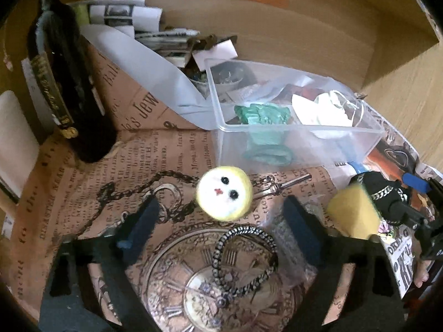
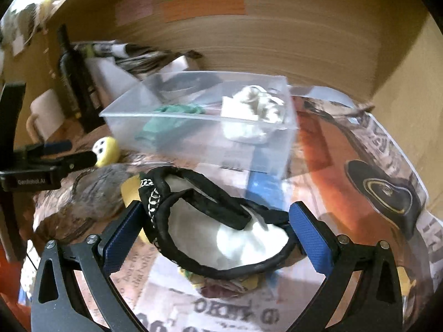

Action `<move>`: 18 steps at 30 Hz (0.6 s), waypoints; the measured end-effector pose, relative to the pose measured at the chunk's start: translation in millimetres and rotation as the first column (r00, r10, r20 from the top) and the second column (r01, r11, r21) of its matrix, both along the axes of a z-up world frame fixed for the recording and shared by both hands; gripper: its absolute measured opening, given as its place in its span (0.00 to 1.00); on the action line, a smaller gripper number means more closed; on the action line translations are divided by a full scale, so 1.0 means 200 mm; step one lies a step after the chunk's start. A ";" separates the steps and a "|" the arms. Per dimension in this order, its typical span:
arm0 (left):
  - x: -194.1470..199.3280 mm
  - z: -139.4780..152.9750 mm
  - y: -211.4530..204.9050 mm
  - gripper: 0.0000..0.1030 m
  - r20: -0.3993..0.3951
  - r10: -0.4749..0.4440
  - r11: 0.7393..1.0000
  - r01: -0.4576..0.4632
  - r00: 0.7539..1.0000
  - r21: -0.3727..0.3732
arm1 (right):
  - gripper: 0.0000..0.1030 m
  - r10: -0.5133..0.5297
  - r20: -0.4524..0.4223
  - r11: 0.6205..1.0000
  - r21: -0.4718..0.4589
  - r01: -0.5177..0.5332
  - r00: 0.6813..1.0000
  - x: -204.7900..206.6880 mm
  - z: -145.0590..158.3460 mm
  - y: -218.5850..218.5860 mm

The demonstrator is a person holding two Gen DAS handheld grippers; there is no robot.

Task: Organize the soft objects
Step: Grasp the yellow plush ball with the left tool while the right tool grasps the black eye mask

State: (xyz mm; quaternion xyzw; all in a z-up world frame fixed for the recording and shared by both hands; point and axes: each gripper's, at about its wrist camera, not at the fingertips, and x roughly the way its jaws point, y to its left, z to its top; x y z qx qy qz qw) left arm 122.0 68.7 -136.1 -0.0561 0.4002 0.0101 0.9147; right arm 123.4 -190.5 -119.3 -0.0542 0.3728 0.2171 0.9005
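Observation:
A clear plastic bin (image 1: 290,144) (image 2: 199,135) stands on a paper-covered desk and holds a teal soft item (image 1: 263,113) (image 2: 166,119) and a white soft item (image 1: 324,108) (image 2: 257,105). A small yellow and white plush ball with a face (image 1: 224,192) (image 2: 105,147) lies in front of the bin, just beyond my open left gripper (image 1: 221,221). My right gripper (image 2: 218,229) is shut on a black and white pouch with a chain trim (image 2: 218,232); it also shows in the left wrist view (image 1: 384,193), beside a yellow soft block (image 1: 354,213).
A dark bottle (image 1: 69,91) (image 2: 73,83) stands at the left. A white open container with papers (image 1: 155,63) sits behind the bin. A beaded bracelet (image 1: 243,262), a chain (image 1: 130,191) and a key (image 1: 288,184) lie on the paper. Wooden walls (image 1: 332,41) enclose the back and right.

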 end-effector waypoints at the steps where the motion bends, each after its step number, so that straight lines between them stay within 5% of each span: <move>1: 0.02 -0.01 0.00 0.73 -0.011 -0.005 1.000 0.005 1.000 -0.008 | 1.00 -0.009 -0.009 1.000 0.005 0.009 1.000 0.01 -0.01 -0.01; 7: 0.08 -0.06 0.00 0.52 -0.054 -0.005 0.999 0.003 0.999 -0.037 | 0.86 -0.069 -0.084 0.996 0.058 0.074 0.994 0.07 -0.03 -0.12; 9: 0.09 -0.07 0.01 0.45 -0.065 -0.007 0.999 0.004 0.998 -0.046 | 0.75 -0.085 -0.093 0.994 0.064 0.091 0.992 0.08 -0.03 -0.14; 18: 0.04 -0.05 -0.02 0.42 -0.039 -0.017 0.999 0.016 0.999 -0.035 | 0.28 -0.079 -0.096 0.994 0.067 0.086 0.992 0.11 -0.05 -0.15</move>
